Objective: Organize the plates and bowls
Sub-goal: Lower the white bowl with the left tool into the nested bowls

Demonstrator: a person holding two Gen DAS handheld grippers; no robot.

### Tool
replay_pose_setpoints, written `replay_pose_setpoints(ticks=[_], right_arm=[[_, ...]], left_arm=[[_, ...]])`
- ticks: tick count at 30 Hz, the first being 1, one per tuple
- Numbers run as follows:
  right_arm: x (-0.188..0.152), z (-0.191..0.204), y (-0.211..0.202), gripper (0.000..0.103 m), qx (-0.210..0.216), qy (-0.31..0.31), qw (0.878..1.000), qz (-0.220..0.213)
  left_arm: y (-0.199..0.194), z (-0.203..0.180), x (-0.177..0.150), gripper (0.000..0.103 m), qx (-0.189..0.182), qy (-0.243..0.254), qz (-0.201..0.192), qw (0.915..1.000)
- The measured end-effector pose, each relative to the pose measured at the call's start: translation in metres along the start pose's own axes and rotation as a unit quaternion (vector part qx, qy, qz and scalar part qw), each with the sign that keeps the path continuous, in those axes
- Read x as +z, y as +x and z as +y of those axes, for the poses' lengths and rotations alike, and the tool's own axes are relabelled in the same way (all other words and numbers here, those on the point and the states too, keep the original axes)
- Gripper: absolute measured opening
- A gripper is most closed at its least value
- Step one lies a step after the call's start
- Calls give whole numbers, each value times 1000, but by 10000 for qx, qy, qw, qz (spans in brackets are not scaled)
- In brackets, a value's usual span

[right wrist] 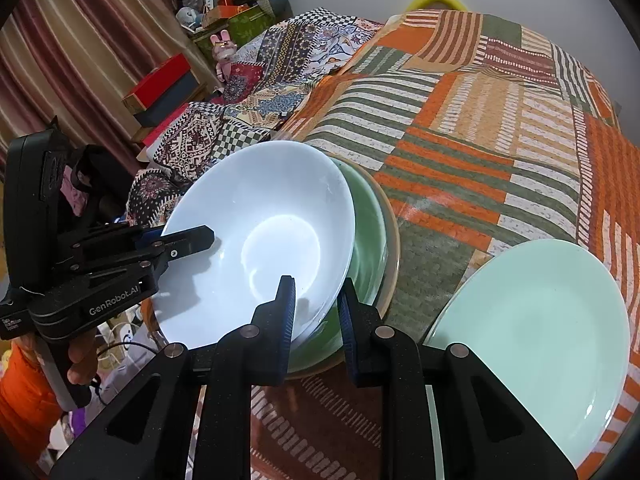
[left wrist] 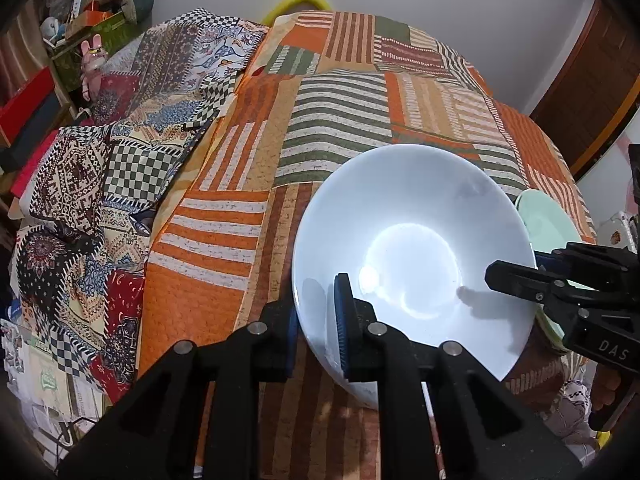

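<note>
A white bowl (left wrist: 416, 248) (right wrist: 256, 240) is tilted over a green bowl (right wrist: 368, 232) that sits in a tan-rimmed dish (right wrist: 394, 240). My left gripper (left wrist: 316, 320) straddles the white bowl's near-left rim, one finger inside, one outside, and grips it; it shows at the left of the right wrist view (right wrist: 188, 240). My right gripper (right wrist: 316, 312) straddles the bowl's opposite rim with a small gap on the outer side; it shows at the right of the left wrist view (left wrist: 516, 276). A mint green plate (right wrist: 532, 340) (left wrist: 548, 220) lies to the right.
The dishes are on a table under an orange, green and white patchwork cloth (left wrist: 328, 128). A second patterned cloth (left wrist: 120, 168) drapes to the left. Boxes and toys (right wrist: 224, 20) crowd shelves at the back left.
</note>
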State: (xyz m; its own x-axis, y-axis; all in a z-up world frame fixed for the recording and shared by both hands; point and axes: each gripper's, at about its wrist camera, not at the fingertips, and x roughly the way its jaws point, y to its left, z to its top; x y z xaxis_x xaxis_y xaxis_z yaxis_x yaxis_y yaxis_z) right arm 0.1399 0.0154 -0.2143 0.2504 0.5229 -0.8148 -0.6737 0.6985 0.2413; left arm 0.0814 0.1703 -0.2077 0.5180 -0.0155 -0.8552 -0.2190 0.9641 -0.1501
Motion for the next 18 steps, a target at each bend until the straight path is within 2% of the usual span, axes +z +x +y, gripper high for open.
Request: replay_pose_setpoints(ticks=[8, 18], right_arm=[[6, 9, 1, 22, -215, -251, 9995, 4], [9, 19, 0, 22, -729, -772, 9943, 67]], left_arm=[[9, 5, 1, 17, -37, -108, 127, 9999], [11, 4, 1, 18, -68, -85, 190, 9998]])
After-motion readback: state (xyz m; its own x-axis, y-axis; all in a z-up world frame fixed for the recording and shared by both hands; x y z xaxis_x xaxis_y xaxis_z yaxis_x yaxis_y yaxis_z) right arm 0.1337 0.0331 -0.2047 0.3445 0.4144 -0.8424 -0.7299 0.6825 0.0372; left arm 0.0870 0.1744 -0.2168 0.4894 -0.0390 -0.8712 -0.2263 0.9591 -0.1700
